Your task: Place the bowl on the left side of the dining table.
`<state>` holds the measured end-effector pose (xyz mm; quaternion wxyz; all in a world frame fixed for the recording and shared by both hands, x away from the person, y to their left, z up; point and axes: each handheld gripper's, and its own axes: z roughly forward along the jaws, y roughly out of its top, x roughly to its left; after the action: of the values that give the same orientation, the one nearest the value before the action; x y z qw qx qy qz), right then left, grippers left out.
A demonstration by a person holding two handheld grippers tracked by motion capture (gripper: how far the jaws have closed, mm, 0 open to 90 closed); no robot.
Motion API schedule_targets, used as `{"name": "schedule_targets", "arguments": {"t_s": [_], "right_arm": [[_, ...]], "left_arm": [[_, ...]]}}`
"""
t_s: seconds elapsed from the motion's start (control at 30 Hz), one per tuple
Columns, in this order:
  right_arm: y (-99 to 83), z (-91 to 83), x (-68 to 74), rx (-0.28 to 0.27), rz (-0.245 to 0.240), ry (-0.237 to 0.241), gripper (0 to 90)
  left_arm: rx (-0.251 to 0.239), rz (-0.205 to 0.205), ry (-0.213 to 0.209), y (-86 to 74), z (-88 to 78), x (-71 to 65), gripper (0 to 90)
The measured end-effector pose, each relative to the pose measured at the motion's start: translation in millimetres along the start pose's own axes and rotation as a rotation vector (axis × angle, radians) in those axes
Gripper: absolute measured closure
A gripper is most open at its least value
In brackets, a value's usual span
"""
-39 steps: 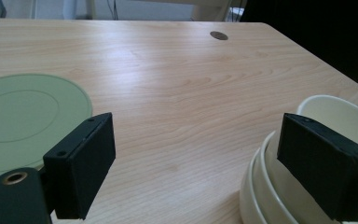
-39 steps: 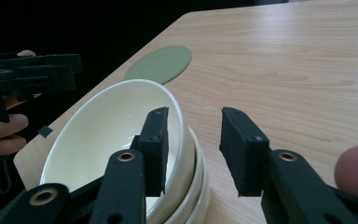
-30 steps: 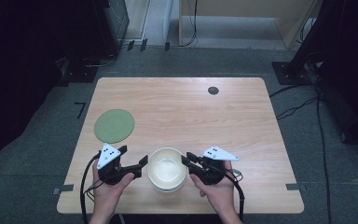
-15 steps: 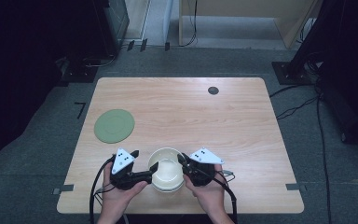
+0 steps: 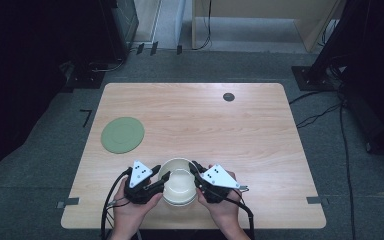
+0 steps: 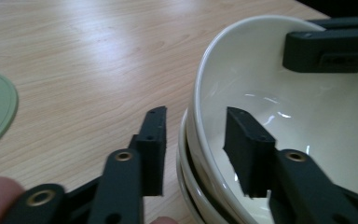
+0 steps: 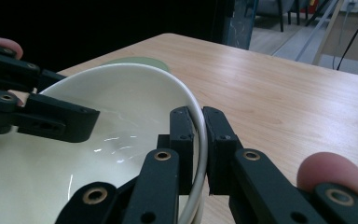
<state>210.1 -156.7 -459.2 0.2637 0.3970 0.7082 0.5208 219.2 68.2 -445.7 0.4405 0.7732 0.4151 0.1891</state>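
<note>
Cream bowl stack, near table edge: my right gripper clenched on top bowl's rim; left gripper straddles rim, unclosed. Lift-off prob. pending; green plate untouched.

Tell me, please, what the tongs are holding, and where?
The right tongs pinch the top bowl by its rim; the left tongs straddle the rim, still open.

no legible text, labels or numbers anywhere

My left gripper jaws parted astride a bowl rim, my right gripper pinched on the opposite rim, both hands low.
</note>
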Motion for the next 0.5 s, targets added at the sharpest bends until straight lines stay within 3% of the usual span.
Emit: {"name": "schedule_targets", "arguments": {"t_s": [0.27, 0.5], "right_arm": [[-2.7, -4.8, 5.3, -0.078, -0.074, -0.015, 84.2], [-5.2, -6.0, 6.9, -0.115, -0.094, -0.027, 84.2]], "left_arm": [[0.025, 0.082, 0.056, 1.6, 12.5, -8.1, 78.0], [-0.049, 0.109, 0.080, 2.7, 6.6, -9.4, 83.0]]}}
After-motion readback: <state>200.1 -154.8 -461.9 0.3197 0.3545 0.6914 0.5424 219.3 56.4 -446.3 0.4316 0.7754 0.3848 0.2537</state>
